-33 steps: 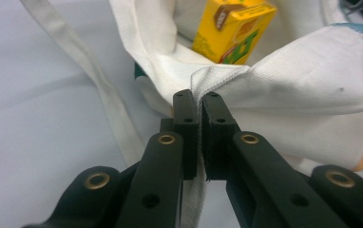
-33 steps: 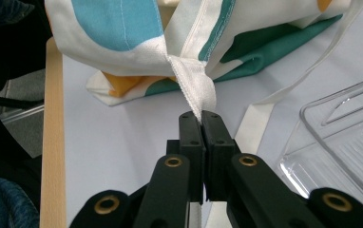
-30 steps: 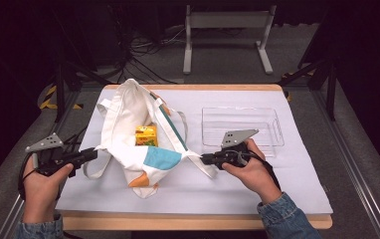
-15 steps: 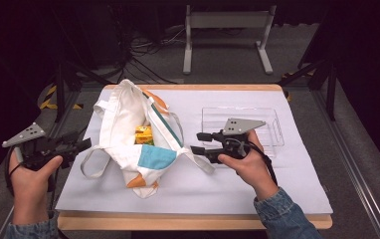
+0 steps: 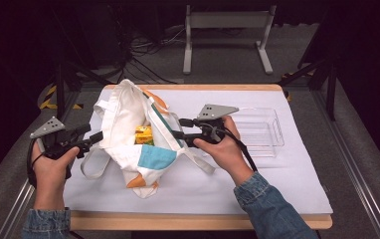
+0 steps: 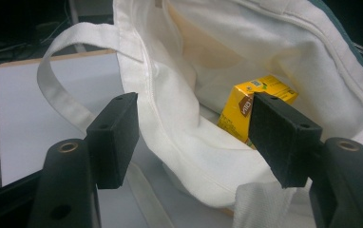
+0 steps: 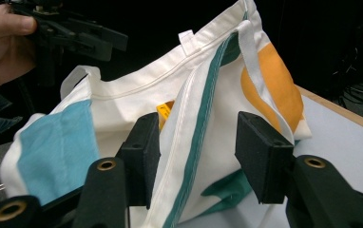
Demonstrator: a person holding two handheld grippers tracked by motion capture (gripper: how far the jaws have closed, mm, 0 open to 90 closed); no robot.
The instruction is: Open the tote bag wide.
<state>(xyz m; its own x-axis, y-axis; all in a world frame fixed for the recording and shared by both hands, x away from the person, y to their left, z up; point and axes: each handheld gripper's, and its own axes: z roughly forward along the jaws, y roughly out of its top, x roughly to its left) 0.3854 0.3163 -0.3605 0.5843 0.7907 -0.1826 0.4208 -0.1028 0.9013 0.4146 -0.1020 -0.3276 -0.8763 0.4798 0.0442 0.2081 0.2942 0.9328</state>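
High view: a cream canvas tote bag (image 5: 133, 134) with teal, orange and light-blue patches lies open on the white-covered table (image 5: 257, 184), a yellow drink carton (image 5: 144, 134) inside it and a clear plastic tray (image 5: 260, 132) just to its right. The left gripper (image 5: 94, 134) sits at the bag's left rim and the right gripper (image 5: 179, 127) at its right rim, both with jaws that have just been opening. In the gripper views each pair stands apart astride a fold of the rim, seemingly without pressing it.
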